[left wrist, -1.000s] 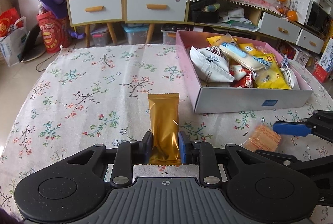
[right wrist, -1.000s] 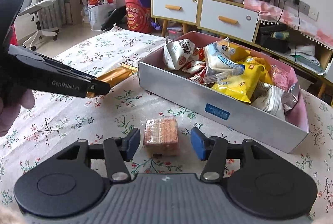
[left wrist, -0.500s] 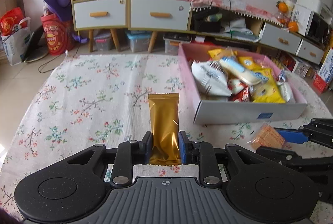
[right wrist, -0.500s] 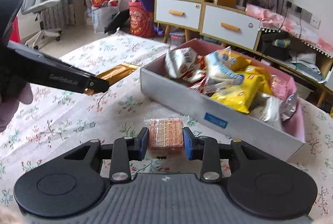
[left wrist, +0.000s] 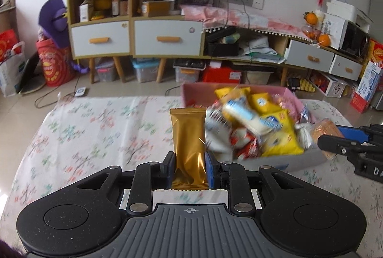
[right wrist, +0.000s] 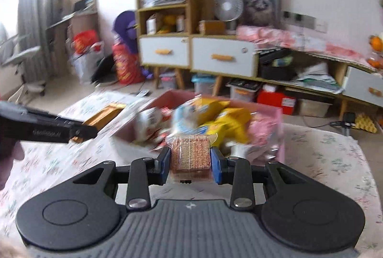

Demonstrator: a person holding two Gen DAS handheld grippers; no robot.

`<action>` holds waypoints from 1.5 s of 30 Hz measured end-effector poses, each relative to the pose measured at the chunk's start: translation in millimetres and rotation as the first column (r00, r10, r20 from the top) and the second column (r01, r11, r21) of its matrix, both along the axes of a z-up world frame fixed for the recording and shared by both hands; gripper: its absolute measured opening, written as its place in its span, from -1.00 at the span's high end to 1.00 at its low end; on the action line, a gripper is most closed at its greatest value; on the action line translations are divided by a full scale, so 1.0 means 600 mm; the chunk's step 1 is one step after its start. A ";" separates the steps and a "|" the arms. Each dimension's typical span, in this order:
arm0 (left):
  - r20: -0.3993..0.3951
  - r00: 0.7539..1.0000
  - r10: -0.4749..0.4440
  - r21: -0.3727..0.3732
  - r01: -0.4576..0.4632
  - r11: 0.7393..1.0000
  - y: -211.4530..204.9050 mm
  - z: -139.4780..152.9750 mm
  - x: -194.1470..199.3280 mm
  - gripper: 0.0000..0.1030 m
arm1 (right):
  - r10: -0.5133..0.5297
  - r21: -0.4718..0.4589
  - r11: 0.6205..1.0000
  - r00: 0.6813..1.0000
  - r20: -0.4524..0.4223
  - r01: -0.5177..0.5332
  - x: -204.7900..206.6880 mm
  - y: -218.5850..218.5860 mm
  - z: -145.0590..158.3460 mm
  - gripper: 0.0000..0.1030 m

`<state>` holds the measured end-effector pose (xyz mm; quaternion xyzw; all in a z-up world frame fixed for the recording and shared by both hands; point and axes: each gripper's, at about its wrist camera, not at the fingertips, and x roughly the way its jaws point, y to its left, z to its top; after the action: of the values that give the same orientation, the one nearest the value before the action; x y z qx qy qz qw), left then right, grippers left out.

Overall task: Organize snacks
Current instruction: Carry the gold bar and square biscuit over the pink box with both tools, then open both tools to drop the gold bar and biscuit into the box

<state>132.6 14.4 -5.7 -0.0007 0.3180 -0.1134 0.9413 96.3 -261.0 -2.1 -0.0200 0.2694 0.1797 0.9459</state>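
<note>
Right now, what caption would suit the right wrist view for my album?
Right gripper carries a wafer pack toward the full snack box, left gripper holding a gold bar alongside.

The long gold foil snack packet (left wrist: 189,138) looks glossy and crinkled, catching bright streaks of light. The square wafer biscuit pack (right wrist: 191,155) wears clear, shiny plastic film over a rough, grid-textured biscuit face. The black plastic left gripper (left wrist: 189,168) and the black plastic right gripper (right wrist: 191,168) look matt and finely speckled, with ribbed grey centres, bright metal rivets and smooth blue pads (left wrist: 209,168). The flower-printed white tablecloth (left wrist: 100,133) reads as soft, matt cloth. The pink-lined cardboard box (right wrist: 278,128) has a dull paper finish, and its yellow and white snack bags (left wrist: 270,131) look slick and glossy. The yellow-framed wooden cabinet (left wrist: 134,25) appears smooth.
</note>
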 end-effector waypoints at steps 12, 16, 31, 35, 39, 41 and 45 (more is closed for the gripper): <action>-0.053 0.999 -0.011 -0.002 0.011 1.000 -0.070 0.003 0.138 0.54 | -0.230 0.083 0.969 0.972 -0.052 0.234 0.084 -0.074 -0.037 0.38; -0.056 0.998 -0.008 0.001 0.008 1.000 -0.083 -0.004 0.159 0.53 | -0.230 0.119 0.965 0.972 -0.049 0.234 0.093 -0.076 -0.041 0.38; -0.015 1.000 -0.017 0.018 0.018 1.000 -0.098 0.007 0.108 -0.31 | -0.215 0.166 0.962 0.976 -0.037 0.218 0.082 -0.085 -0.021 -0.16; -0.011 1.000 -0.024 0.007 0.024 1.000 -0.097 0.017 0.074 -0.51 | -0.223 0.156 0.961 0.974 -0.045 0.227 0.070 -0.085 -0.009 -0.23; -0.025 0.999 -0.026 0.022 0.027 0.999 -0.099 0.019 0.038 -0.65 | -0.223 0.126 0.965 0.973 -0.051 0.228 0.054 -0.079 0.001 -0.38; -0.035 0.999 -0.024 0.020 0.025 0.999 -0.097 0.017 0.021 -0.70 | -0.224 0.106 0.968 0.973 -0.058 0.229 0.046 -0.075 0.003 -0.44; -0.074 0.997 -0.021 0.013 0.022 1.000 -0.089 0.008 -0.010 -0.79 | -0.225 0.070 0.971 0.971 -0.076 0.231 0.030 -0.068 0.005 -0.56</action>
<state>126.5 -38.8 -0.9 0.0049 0.3534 -0.1214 0.9275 114.5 -301.6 0.8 0.0542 0.2944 0.0808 0.9507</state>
